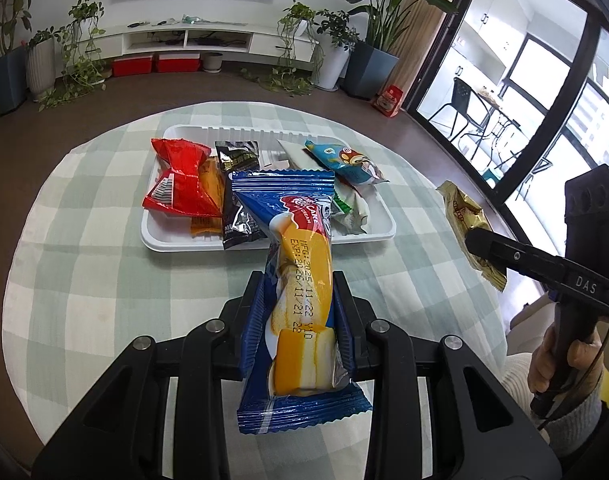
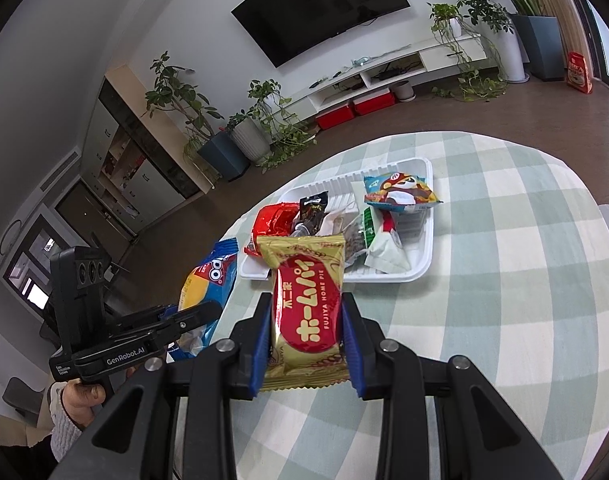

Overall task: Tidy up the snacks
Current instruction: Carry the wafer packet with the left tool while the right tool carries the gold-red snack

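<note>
Evidently both hands are loaded at once, each carrying one snack toward the white rectangular plastic tray (image 1: 384,229) on the round table with the pale green-and-white checked cloth (image 1: 84,280). The left gripper (image 1: 298,300) has its two blue-padded fingers pressed in on the long blue-and-orange roll cake wrapper (image 1: 300,264), gripping it across its middle so that the far end hangs over the tray's near edge and the crimped tail sticks back toward the camera. Holding it lengthwise like that looks meant to let it slide in among what is already there.

The right gripper (image 2: 307,320) pinches the gold foil packet with the red oval label (image 2: 306,312) the same way, by its two long sides, with the top seam just short of the tray's (image 2: 384,276) near rim.

Inside the tray lie a glossy red packet (image 1: 176,184) at the left, a black sachet (image 1: 236,216) beside it, an orange packet (image 1: 210,188) tucked between and beneath them, a white-and-green pouch (image 1: 352,208) right of centre, and a light blue cartoon-printed bag (image 1: 340,156) propped over the far right corner. Bare ribbed floor shows only toward the back, so I judge the incoming two will have to rest on top or crowd the front
</note>
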Tool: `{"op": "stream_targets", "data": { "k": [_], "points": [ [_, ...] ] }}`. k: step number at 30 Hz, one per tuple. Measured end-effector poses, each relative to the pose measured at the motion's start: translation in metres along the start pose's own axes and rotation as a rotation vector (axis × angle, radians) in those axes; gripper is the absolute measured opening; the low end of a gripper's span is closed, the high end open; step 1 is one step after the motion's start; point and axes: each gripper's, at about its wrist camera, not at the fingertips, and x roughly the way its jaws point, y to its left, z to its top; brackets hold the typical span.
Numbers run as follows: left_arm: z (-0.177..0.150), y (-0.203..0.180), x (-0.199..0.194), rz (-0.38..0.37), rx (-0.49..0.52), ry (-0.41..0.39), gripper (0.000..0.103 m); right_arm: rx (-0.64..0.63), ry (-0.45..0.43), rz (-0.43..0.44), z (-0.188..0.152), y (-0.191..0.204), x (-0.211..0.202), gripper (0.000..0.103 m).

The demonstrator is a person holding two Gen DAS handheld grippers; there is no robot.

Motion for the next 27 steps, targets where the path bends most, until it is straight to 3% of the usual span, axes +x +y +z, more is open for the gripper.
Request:
{"op": "stream_targets", "data": {
  "k": [27],
  "points": [
    [0.056, 0.01, 0.06, 0.035, 0.02, 0.008, 0.03, -0.012, 0.025, 0.011, 0.05, -0.008, 0.078, 0.035]
  ]
}}
